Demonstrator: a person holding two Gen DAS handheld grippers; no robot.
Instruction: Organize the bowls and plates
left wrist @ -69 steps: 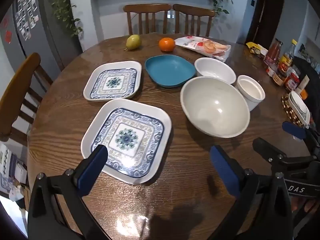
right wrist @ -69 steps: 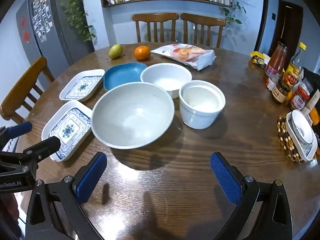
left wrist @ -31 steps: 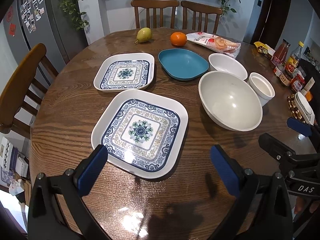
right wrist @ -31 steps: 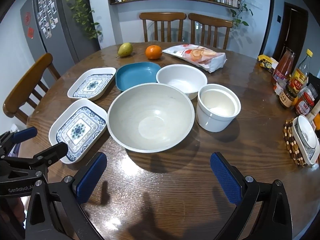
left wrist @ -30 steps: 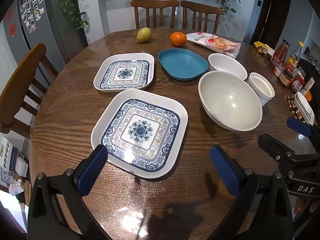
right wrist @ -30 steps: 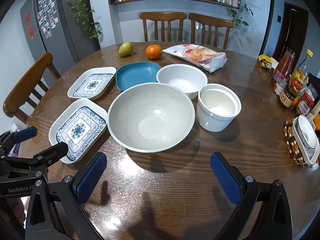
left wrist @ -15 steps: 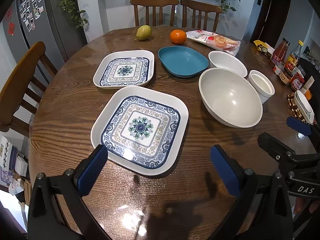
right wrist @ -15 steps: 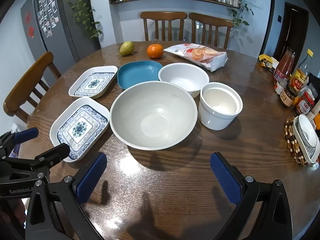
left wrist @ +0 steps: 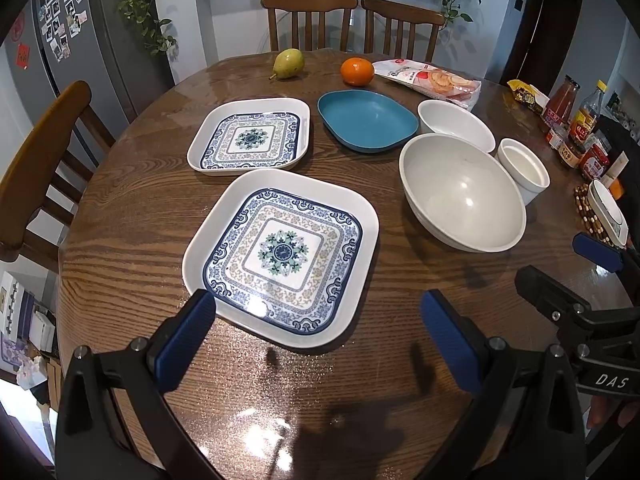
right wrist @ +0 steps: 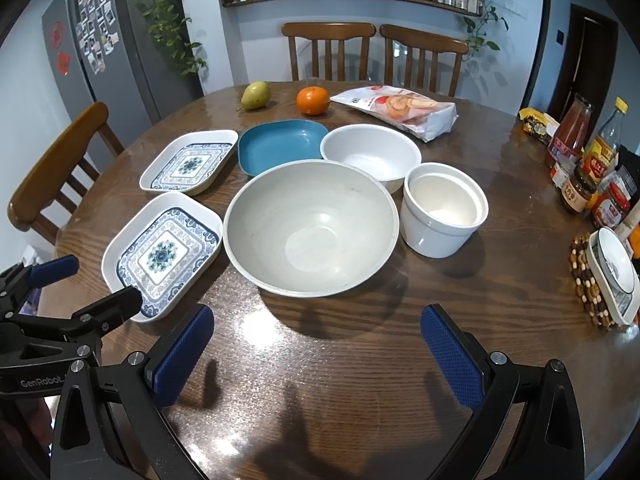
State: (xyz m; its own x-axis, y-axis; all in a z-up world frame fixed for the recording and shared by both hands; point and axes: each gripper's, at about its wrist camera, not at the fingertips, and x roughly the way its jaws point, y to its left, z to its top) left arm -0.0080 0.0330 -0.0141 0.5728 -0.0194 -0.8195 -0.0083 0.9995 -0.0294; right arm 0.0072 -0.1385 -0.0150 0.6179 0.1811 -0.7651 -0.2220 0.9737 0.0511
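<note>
Both tongs spread wide, empty, over the near worktop [left wrist: 120,208]: left tongs [left wrist: 316,332] at the near patterned plate [left wrist: 282,254], right tongs [right wrist: 318,344] facing the big bowl [right wrist: 310,226]. Second patterned plate [left wrist: 252,138] at 11 o'clock, blue plate [left wrist: 366,120], white bowl [right wrist: 370,156] and cup [right wrist: 442,208] behind

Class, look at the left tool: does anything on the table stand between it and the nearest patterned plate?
Nothing visible does. The left tool is open, and the near patterned plate lies directly ahead of it on bare table.
</note>
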